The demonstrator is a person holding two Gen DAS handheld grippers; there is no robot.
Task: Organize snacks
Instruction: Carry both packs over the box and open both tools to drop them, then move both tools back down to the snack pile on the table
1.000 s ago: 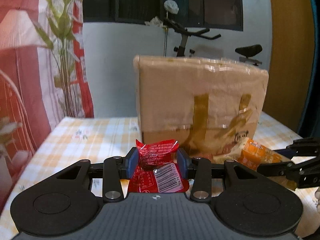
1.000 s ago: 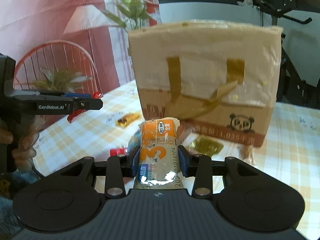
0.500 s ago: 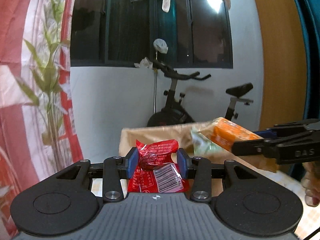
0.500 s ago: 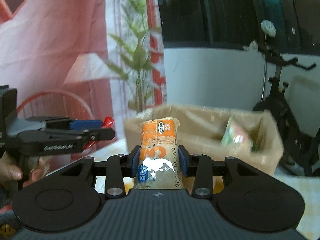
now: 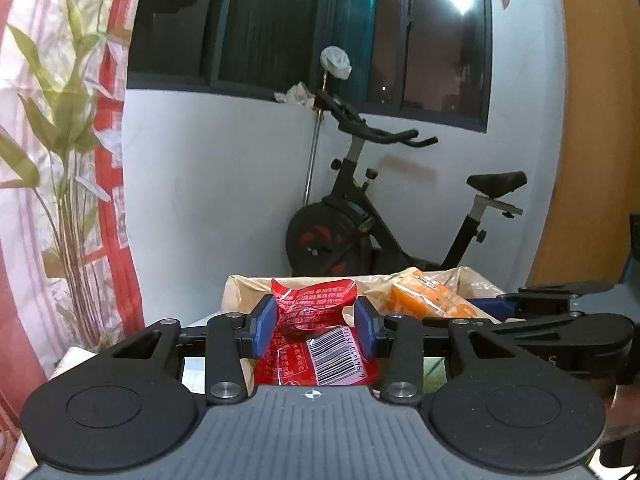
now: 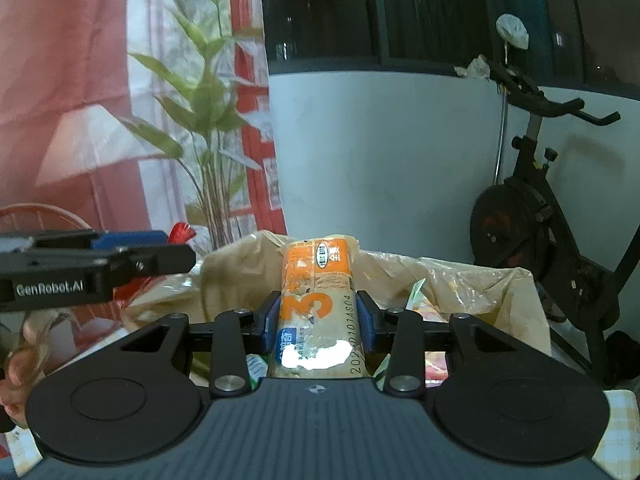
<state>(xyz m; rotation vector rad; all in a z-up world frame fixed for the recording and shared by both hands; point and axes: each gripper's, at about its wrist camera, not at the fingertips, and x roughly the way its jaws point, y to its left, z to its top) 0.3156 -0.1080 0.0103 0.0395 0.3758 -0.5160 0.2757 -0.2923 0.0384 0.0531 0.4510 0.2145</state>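
My left gripper (image 5: 315,326) is shut on a red snack packet (image 5: 316,332) with a barcode, held above the near rim of the open cardboard box (image 5: 236,292). My right gripper (image 6: 318,322) is shut on an orange and clear snack pack (image 6: 318,284), held over the box's opening (image 6: 480,280). In the left wrist view the right gripper (image 5: 496,304) enters from the right with the orange pack (image 5: 424,296) over the box. In the right wrist view the left gripper (image 6: 120,260) shows at the left. Several packets lie inside the box (image 6: 416,300).
An exercise bike (image 5: 380,216) stands behind the box by the white wall. A red and white curtain with a leaf print (image 5: 60,140) hangs at the left. A bit of the checked tablecloth (image 6: 618,408) shows at the lower right.
Both grippers rose with their snacks from table level in front of the box to above its open top. The box's inside now shows.
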